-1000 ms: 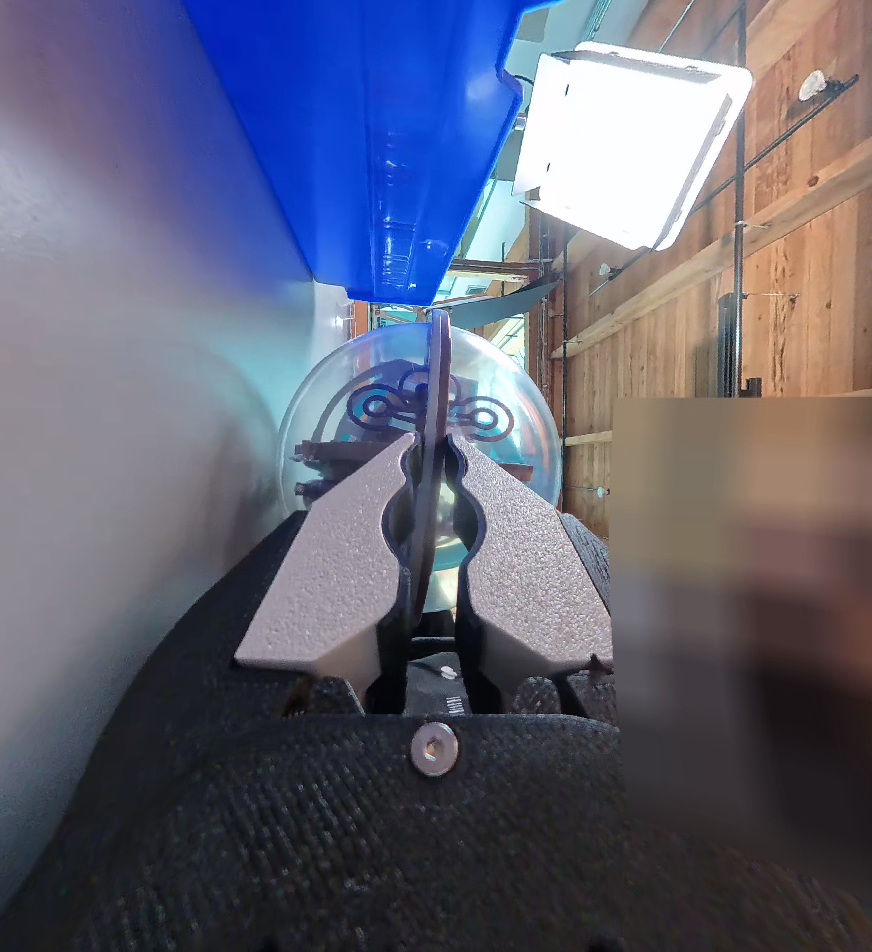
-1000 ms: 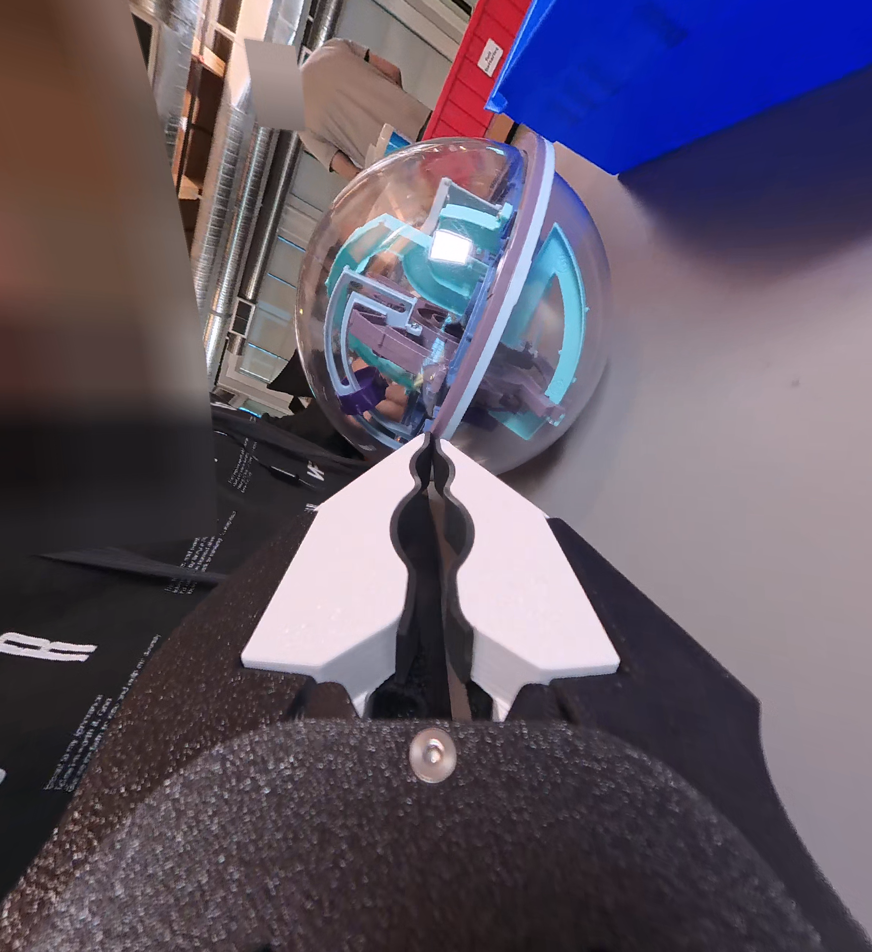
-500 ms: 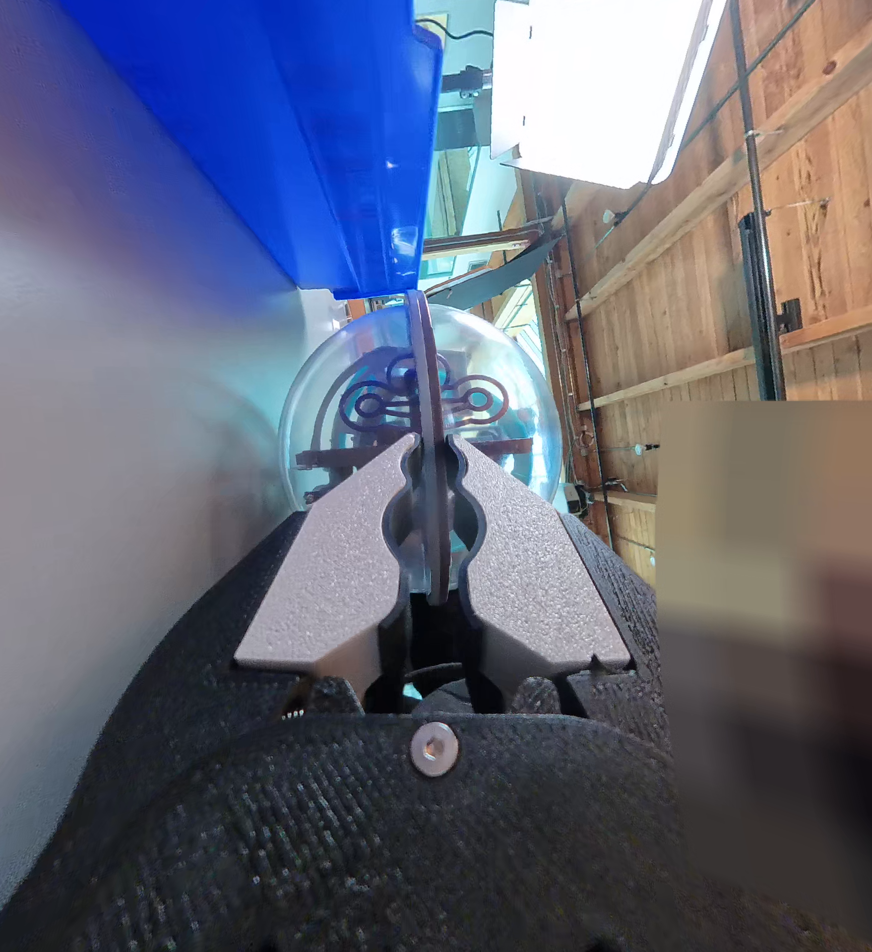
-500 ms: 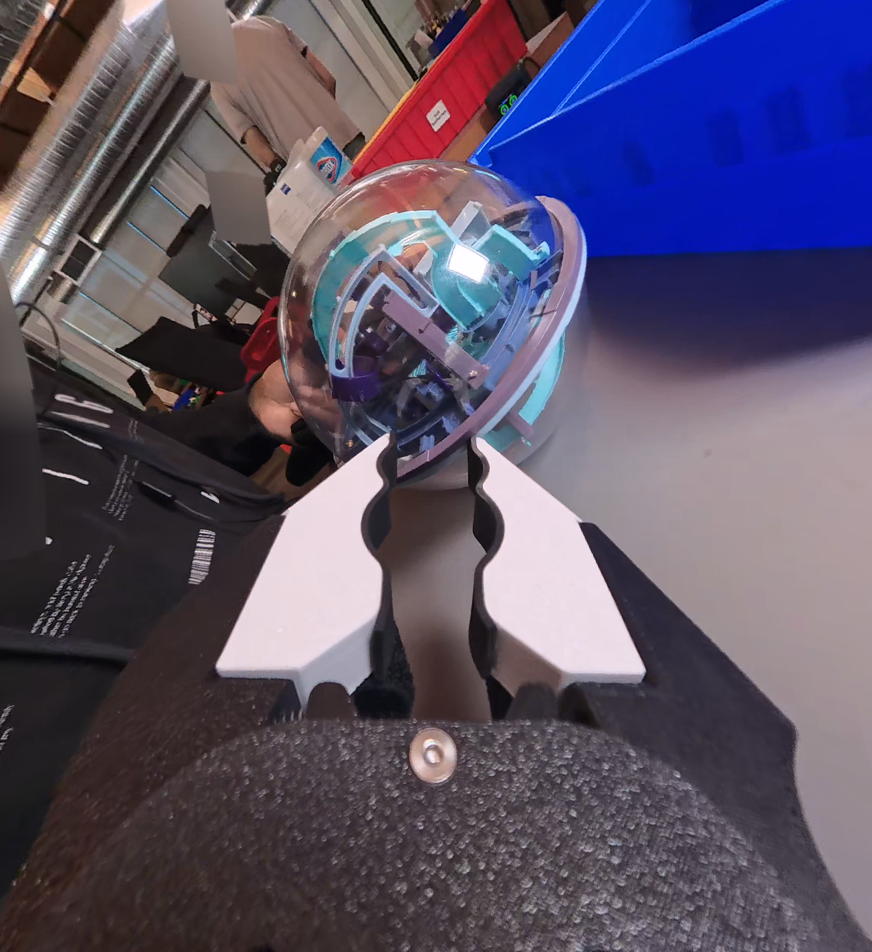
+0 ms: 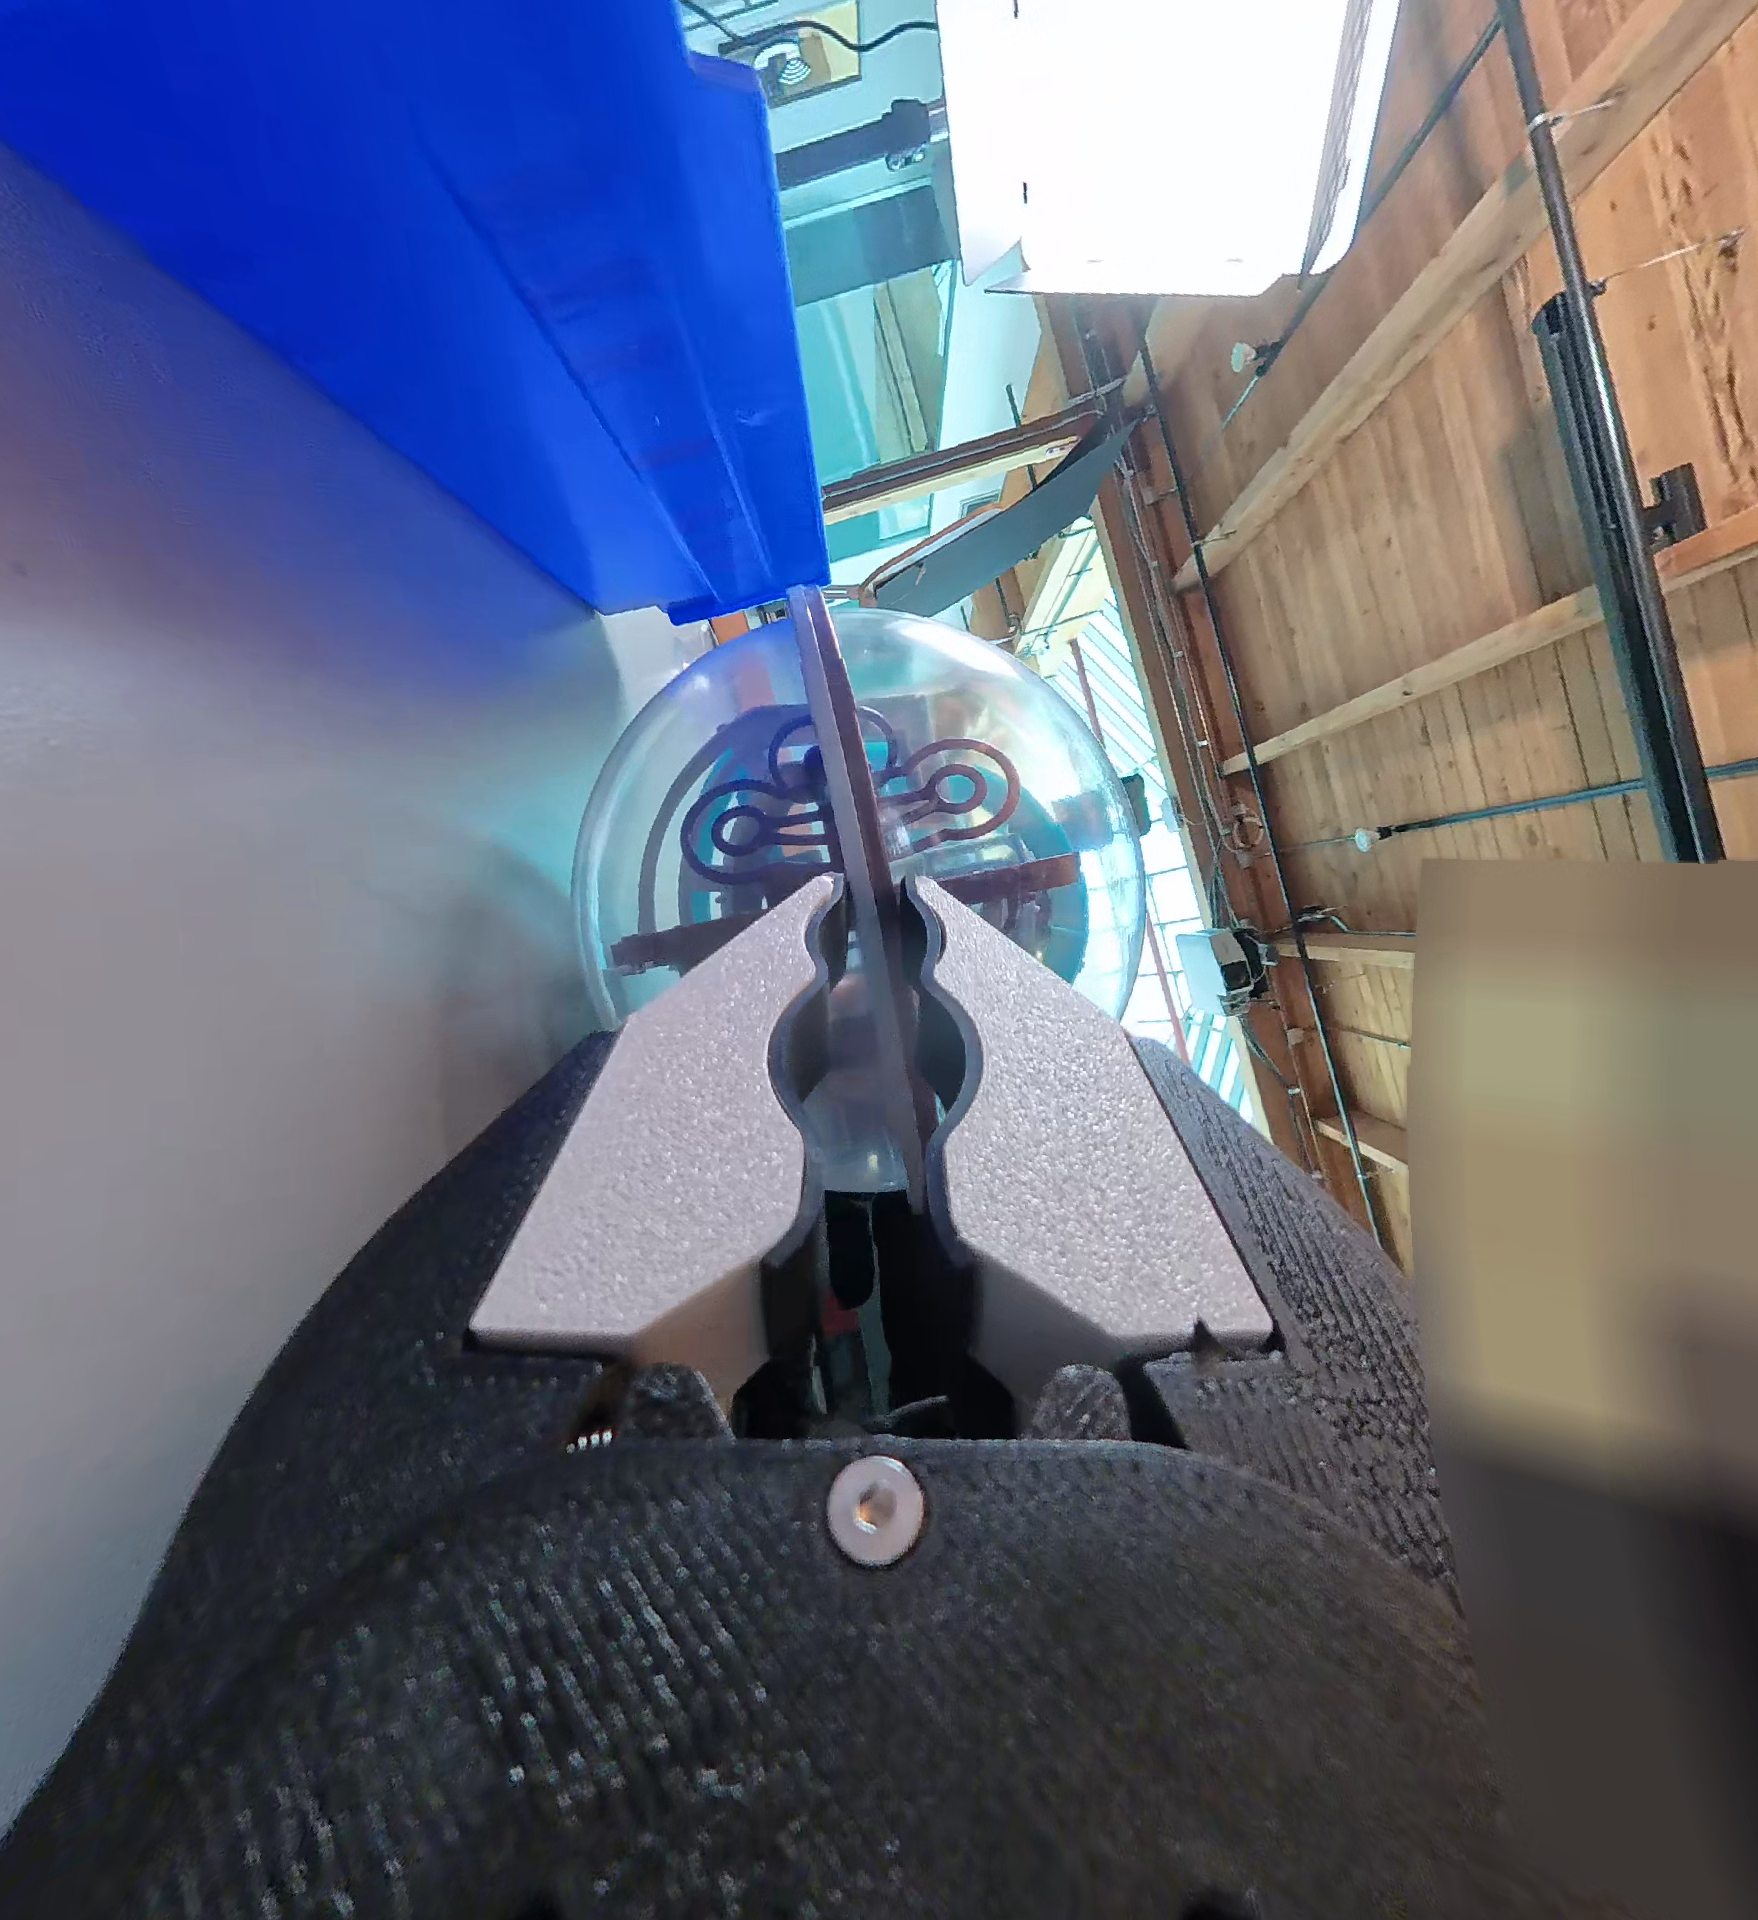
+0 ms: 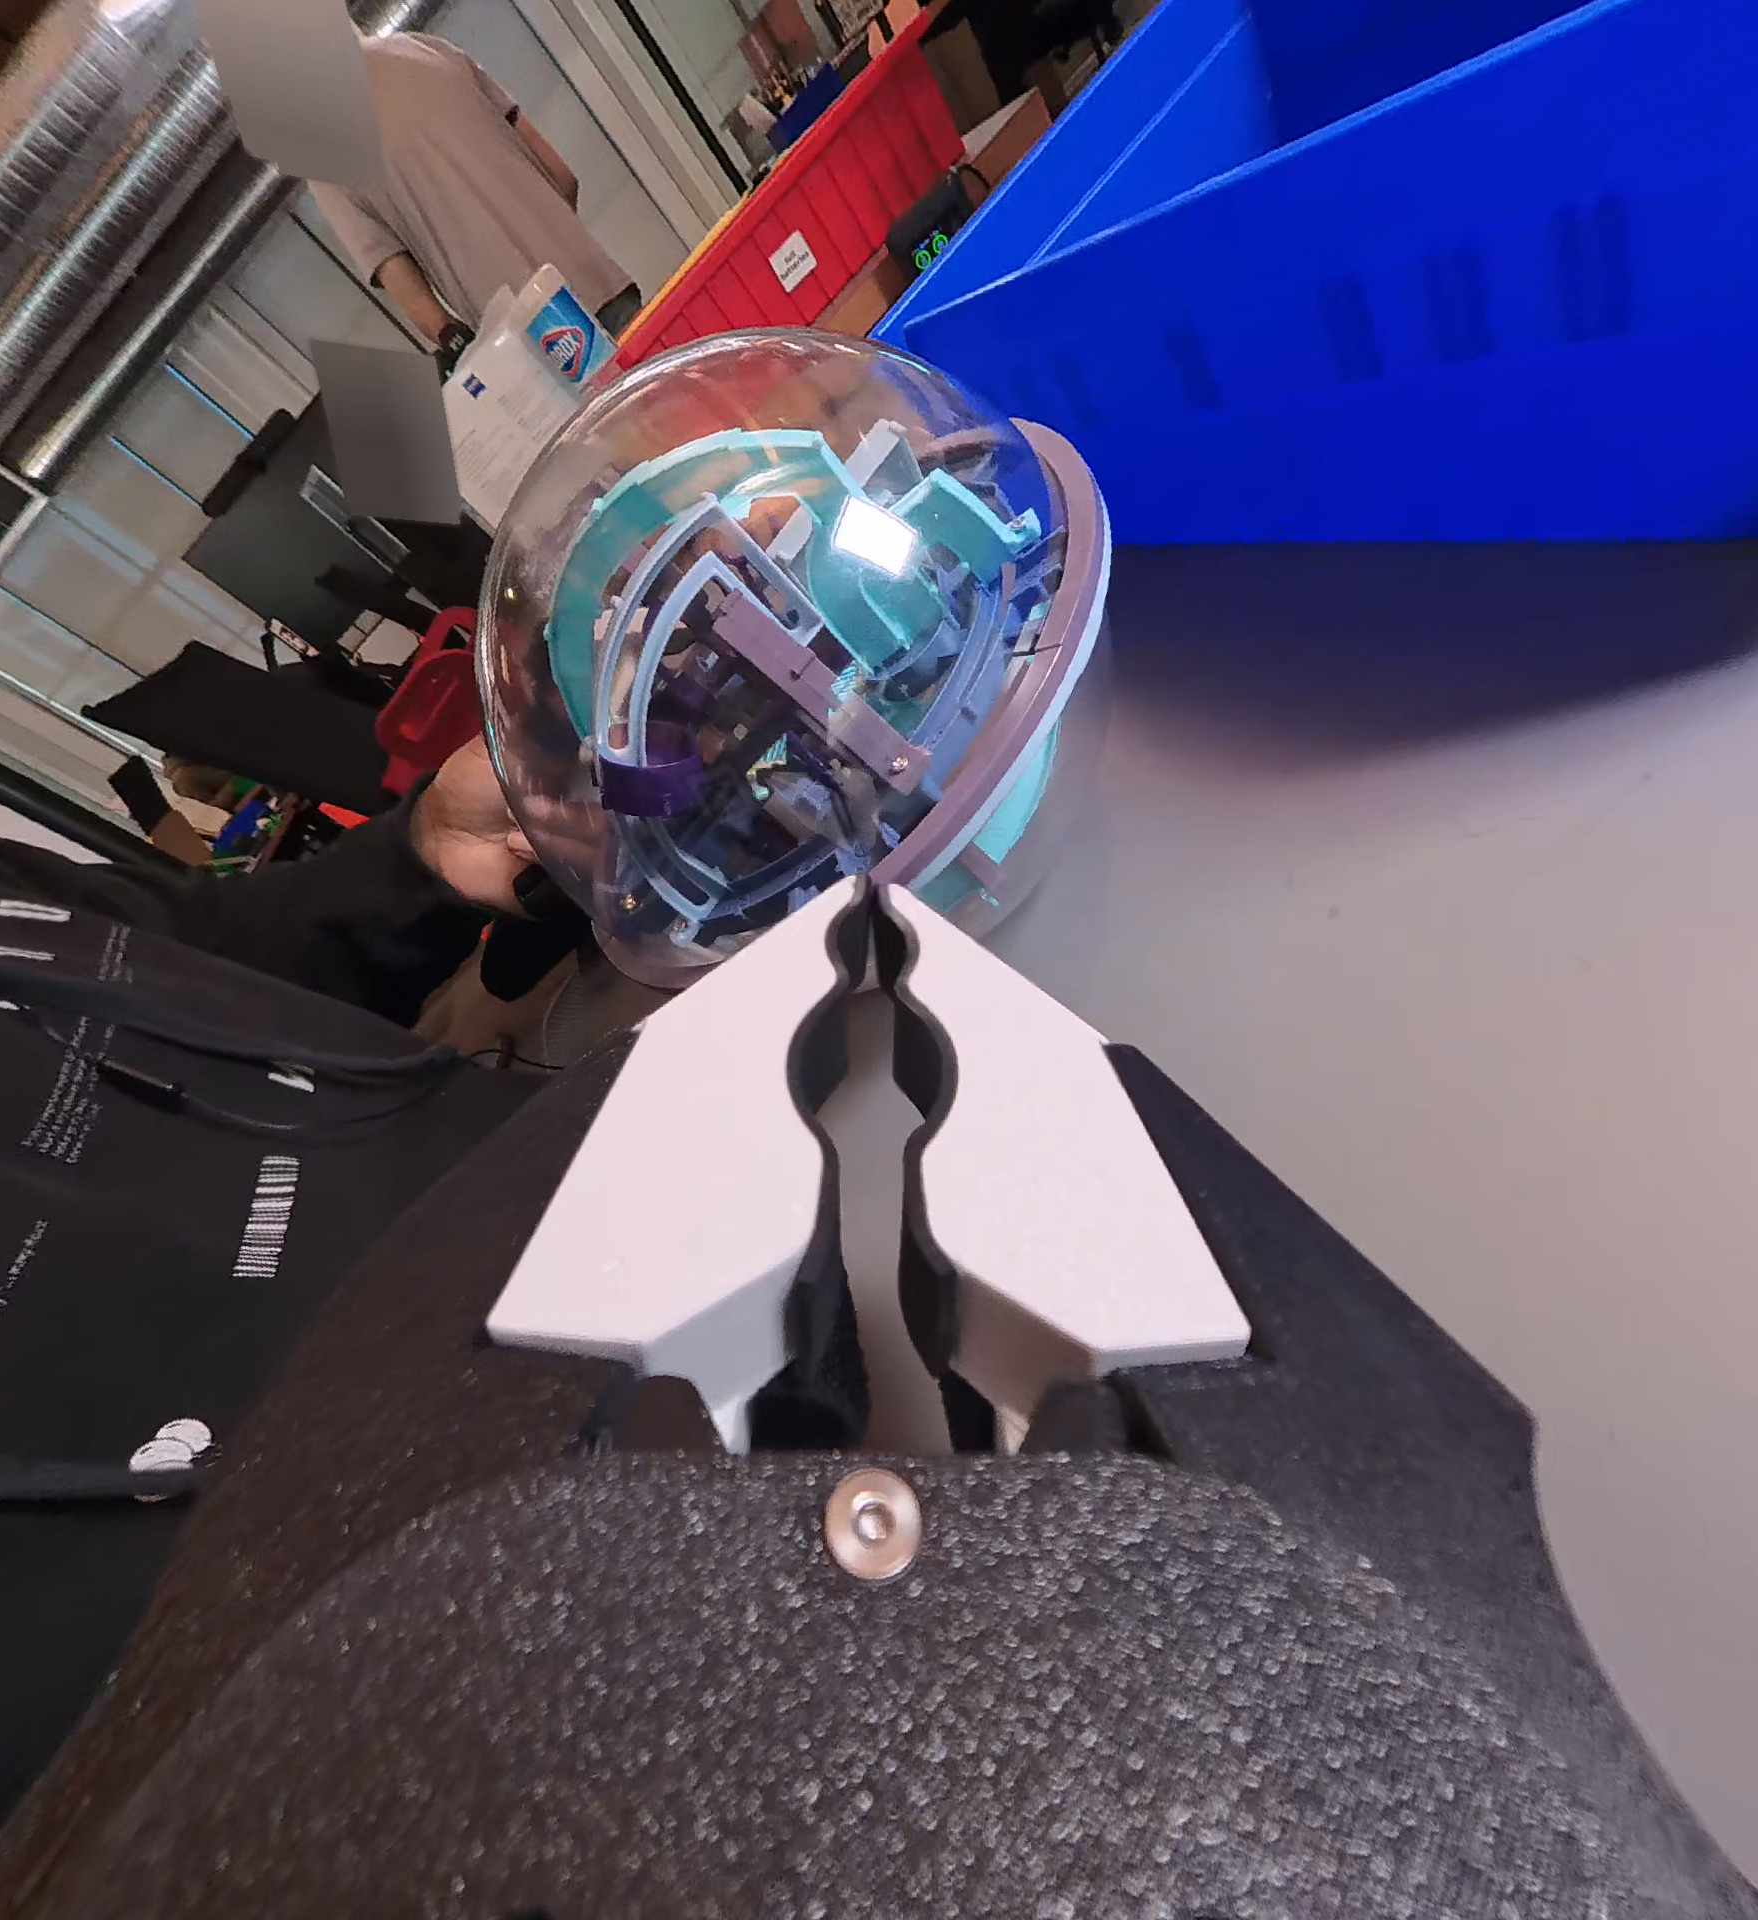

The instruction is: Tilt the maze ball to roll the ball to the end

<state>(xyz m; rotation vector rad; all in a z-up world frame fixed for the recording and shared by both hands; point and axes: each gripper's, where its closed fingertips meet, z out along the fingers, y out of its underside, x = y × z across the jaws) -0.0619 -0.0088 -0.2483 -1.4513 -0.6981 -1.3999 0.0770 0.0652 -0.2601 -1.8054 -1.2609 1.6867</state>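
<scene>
Since 1 s ago the right tool (image 6: 873,896) has let go of the maze ball's rim: then it pinched the rim, half a sec ago its fingers were spread wide, now they've drawn nearly together again w/ nothing between them. Left view has swung too, blue bin shifted left and the lamp further up.

Left wrist view: left tool (image 5: 870,894) is clamped on the purple equator rim of the maze ball (image 5: 1000,769), rim running edge-on up between the two grey fingers (image 5: 688,1122). Clear sphere sits just ahead of the tips, purple looped track visible inside. Blue bin (image 5: 439,281) fills upper left, its corner right above the ball; whether they touch, can't tell. Grey surface (image 5: 127,831) runs down the left side since the cam is rolled. Bright lamp panel (image 5: 1145,135) at top, wooden wall (image 5: 1477,623) on the right.

Right wrist view: right tool's white fingers (image 6: 709,1122) almost closed, tips just under the ball's rim, apart from it or barely touching, can't tell. Maze ball (image 6: 750,665) is tilted, rim slanting from upper right to lower left, teal and purple tracks inside; small ball inside not made out. Lower right part of the sphere is near or on the grey surface (image 6: 1426,987). Blue bin (image 6: 1426,343) behind to the right, red bin (image 6: 823,260) further back. A hand (image 6: 470,831) shows behind the sphere at left.
</scene>
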